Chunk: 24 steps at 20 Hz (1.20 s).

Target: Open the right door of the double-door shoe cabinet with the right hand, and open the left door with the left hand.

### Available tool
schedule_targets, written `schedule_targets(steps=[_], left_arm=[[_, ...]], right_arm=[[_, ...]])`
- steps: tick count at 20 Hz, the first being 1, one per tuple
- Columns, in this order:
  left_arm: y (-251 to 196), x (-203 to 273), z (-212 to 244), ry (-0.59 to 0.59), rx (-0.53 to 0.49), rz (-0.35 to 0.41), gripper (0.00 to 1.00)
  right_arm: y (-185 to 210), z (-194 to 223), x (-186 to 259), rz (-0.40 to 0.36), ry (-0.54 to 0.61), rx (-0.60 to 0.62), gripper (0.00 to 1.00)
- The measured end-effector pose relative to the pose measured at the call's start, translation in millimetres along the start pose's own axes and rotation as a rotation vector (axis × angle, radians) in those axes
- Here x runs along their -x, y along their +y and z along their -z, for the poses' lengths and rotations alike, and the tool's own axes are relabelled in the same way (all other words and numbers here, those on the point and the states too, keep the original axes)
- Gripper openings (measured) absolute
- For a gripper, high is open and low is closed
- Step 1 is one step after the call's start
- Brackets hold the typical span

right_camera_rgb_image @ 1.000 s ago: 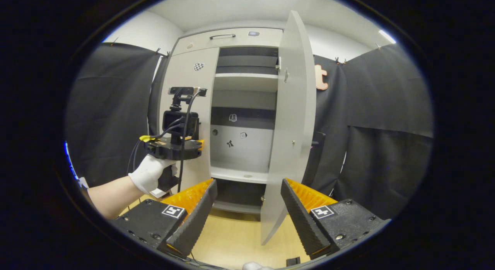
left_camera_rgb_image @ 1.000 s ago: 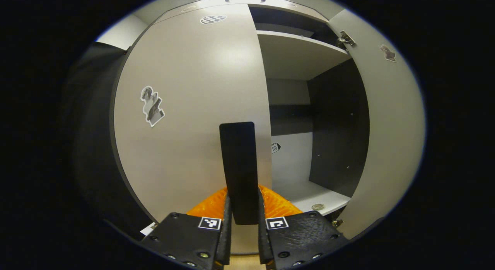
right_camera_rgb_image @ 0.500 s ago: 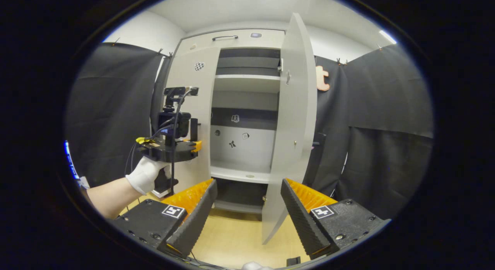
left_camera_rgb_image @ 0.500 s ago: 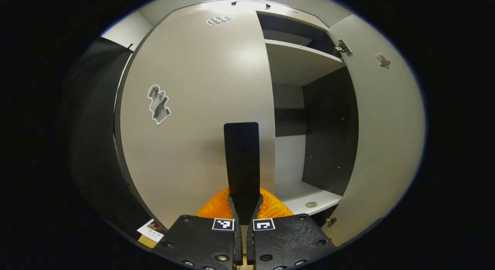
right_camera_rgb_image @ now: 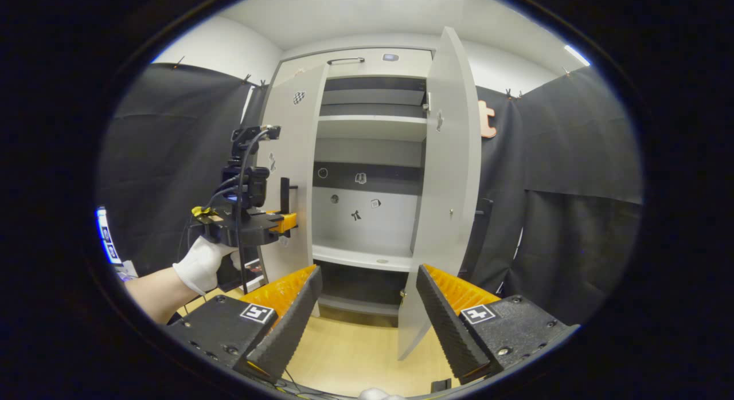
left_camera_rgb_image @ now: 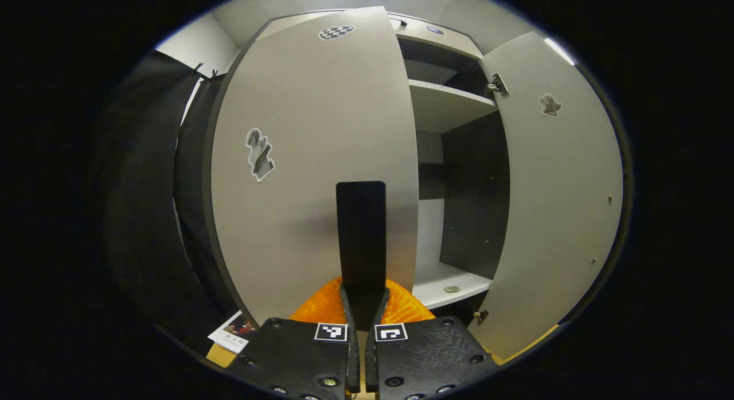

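The left gripper (left_camera_rgb_image: 362,308) was clamped on the left door's handle (left_camera_rgb_image: 361,239). The right gripper (right_camera_rgb_image: 370,308) hung wide open, holding nothing. The right door (right_camera_rgb_image: 450,199) stood open.

Left door (left_camera_rgb_image: 309,159) and right door (left_camera_rgb_image: 559,205) are smooth, matt pale laminate, each bearing paper stickers. Hinge (left_camera_rgb_image: 496,85) is shiny metal. Inner side panel (left_camera_rgb_image: 473,199) is dark and matt. Handle (left_camera_rgb_image: 361,239) looks like matt plastic. Floor (right_camera_rgb_image: 355,360) is smooth pale wood. Glove (right_camera_rgb_image: 200,265) is cloth.
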State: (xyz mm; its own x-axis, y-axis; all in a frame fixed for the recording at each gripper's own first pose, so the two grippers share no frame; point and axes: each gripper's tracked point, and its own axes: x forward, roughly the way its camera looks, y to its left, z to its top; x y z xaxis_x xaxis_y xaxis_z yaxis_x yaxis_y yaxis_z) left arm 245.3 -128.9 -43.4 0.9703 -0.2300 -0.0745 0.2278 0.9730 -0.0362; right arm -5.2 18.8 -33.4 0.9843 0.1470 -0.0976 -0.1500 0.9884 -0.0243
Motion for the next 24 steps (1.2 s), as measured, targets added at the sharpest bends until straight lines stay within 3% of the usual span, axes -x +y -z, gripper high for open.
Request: schedule_targets(steps=[11,24], left_arm=[[25,47,5,-0.007,0.019,-0.021,0.03],[95,97,11,-0.009,0.016,-0.15,0.0]], right_arm=[[23,-3,10,-0.022,-0.017,0.007,1.0],[58,-2,5,-0.073,-0.013,0.005,1.0]])
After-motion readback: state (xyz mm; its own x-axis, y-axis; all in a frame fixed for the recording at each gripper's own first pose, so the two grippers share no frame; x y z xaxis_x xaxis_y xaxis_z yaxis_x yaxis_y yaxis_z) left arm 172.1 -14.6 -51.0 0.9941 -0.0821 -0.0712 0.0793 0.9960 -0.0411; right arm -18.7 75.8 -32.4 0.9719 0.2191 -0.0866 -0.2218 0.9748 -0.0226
